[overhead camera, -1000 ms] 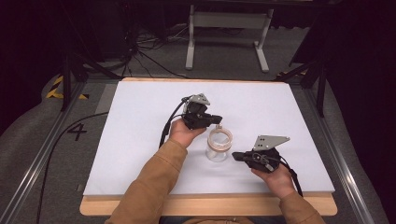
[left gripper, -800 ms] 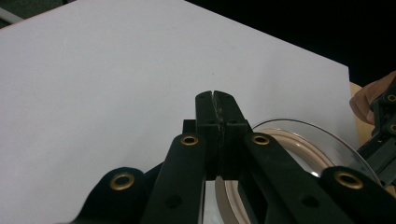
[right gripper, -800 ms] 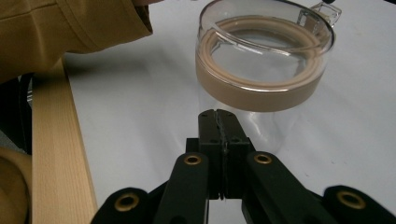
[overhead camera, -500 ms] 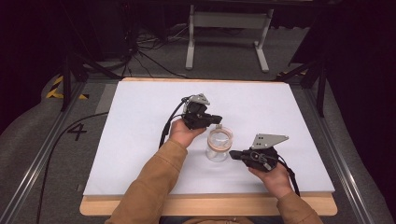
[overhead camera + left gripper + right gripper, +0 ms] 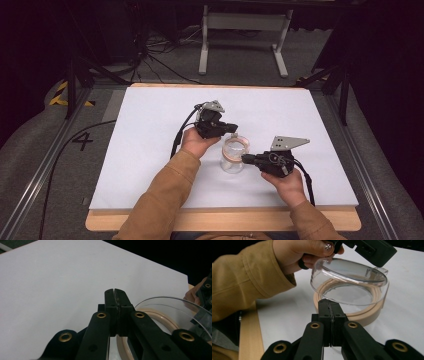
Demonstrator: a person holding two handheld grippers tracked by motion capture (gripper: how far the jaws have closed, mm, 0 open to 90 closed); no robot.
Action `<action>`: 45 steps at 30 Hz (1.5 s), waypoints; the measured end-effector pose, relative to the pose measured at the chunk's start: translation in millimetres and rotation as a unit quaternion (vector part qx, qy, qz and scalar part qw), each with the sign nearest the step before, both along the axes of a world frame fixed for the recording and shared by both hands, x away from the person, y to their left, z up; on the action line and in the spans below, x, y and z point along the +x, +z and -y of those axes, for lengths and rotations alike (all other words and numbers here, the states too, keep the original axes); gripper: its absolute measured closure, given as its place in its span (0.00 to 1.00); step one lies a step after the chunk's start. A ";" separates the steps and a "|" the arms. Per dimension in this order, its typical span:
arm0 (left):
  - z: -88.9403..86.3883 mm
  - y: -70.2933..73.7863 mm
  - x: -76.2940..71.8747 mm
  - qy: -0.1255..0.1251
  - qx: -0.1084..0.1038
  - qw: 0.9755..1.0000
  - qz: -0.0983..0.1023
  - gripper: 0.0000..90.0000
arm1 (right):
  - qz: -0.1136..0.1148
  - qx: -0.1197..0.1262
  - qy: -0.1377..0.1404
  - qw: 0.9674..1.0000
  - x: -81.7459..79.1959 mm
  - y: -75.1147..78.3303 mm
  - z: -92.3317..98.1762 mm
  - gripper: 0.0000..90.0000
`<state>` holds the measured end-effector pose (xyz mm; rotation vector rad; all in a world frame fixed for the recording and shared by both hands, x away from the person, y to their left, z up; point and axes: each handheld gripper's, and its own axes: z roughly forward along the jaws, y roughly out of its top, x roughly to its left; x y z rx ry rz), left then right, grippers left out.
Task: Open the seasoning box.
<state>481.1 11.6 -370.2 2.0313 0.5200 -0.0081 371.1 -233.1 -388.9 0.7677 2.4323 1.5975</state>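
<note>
Both grippers have their jaws pressed together with nothing between them: left gripper (image 5: 231, 128) sits just behind the clear round plastic container with a beige ring band (image 5: 233, 155), right gripper (image 5: 246, 159) points at its front-right side, tips touching or nearly touching the wall, cannot tell which. Container stands upright on the white table top (image 5: 150, 130), near centre, slightly toward the person's edge, between the two grippers. In the right gripper view the shut jaws (image 5: 329, 315) aim at the container (image 5: 352, 290) just below the clear upper section, at the beige band; a hand in a tan sleeve (image 5: 247, 285) holds the other gripper right behind it. In the left gripper view the closed tips (image 5: 115, 305) rise beside the clear rim (image 5: 170, 307), the beige ring visible through it. Looks: transparent shallow dome or lid part on top, thick cream-coloured ring around the lower body, small tab or spout at one side of the rim, inside looks empty. Handling judgement: probably light, rigid thin plastic, smooth and slippery, likely to slide on the table if pushed from one side, so brace it from both sides. Best hold is likely the rim wall or the small tab with opened jaws, or the beige band where the surface seems less slick; hard squeezing might crack the clear part.
</note>
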 end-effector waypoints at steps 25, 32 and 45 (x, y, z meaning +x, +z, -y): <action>-25.7 16.0 -9.4 0.043 -0.019 0.999 0.025 0.97 | 0.019 0.014 -0.007 1.000 3.7 6.6 5.9 1.00; -46.9 18.4 -17.4 0.059 -0.011 0.998 0.019 0.97 | 0.036 0.016 -0.002 0.999 12.3 14.6 7.2 1.00; -90.1 15.1 -34.0 0.097 -0.007 0.995 0.009 0.97 | 0.059 0.016 -0.005 0.998 30.8 28.2 8.6 1.00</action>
